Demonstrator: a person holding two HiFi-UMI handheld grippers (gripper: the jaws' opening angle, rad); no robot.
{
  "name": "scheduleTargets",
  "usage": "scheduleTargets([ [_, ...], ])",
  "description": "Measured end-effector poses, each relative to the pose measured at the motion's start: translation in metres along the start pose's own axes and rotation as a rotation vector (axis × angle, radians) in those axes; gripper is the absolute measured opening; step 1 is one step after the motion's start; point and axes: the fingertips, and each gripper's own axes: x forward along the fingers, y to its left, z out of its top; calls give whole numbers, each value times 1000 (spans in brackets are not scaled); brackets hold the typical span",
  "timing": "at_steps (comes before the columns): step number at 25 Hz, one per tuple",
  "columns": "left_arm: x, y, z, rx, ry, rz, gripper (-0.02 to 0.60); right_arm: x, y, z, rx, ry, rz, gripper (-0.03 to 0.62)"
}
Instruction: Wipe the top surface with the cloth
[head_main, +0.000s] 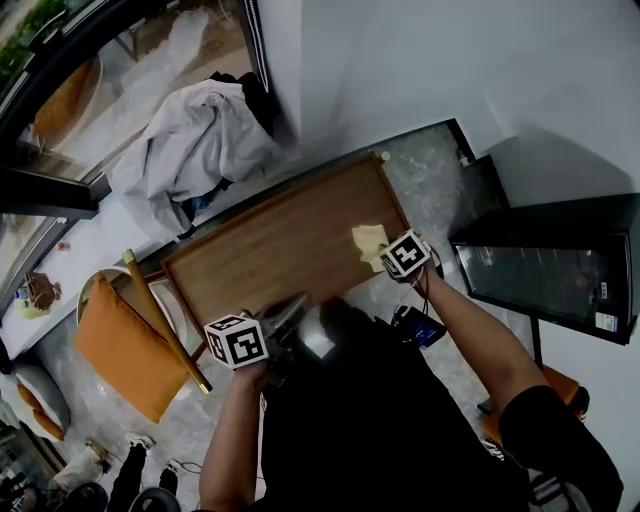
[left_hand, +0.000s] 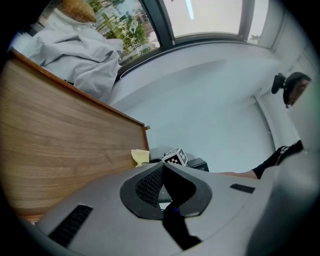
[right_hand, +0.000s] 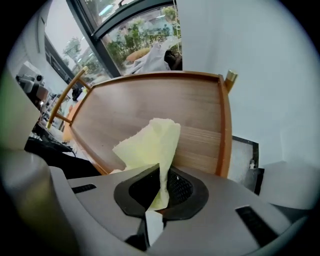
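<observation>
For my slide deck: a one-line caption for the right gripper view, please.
Right gripper shut on a pale yellow cloth, with the wooden tabletop beyond.

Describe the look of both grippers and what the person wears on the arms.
The left gripper and the right gripper share a smooth grey shell with black ribbed pads inside the jaws and dark slots on top. Each carries a white cube printed with black square markers. The person wears a black short-sleeved top.
</observation>
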Motion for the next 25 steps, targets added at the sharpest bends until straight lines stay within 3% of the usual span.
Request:
scheduleTargets([
  [9,2,2,-2,1,-3,7,8,-15,-44,-23,161,40,-204,32],
  [14,-8,6,-3,-3,-26,31,8,-21,-45,-19,202,6,-232,32],
  [17,-18,4,2,1,-64,47,8,-45,-22,21,192,-169,-115,32],
  [20,-33,-2,11,18,-122,76,8,-83,32,72,154,-394,144,32],
  [22,-46,-7,25,68,-176,116,8,-116,71,110,46,-521,302,32],
  [25,-67,-25,51,185,-244,195,8,-172,112,160,-116,-691,434,32],
])
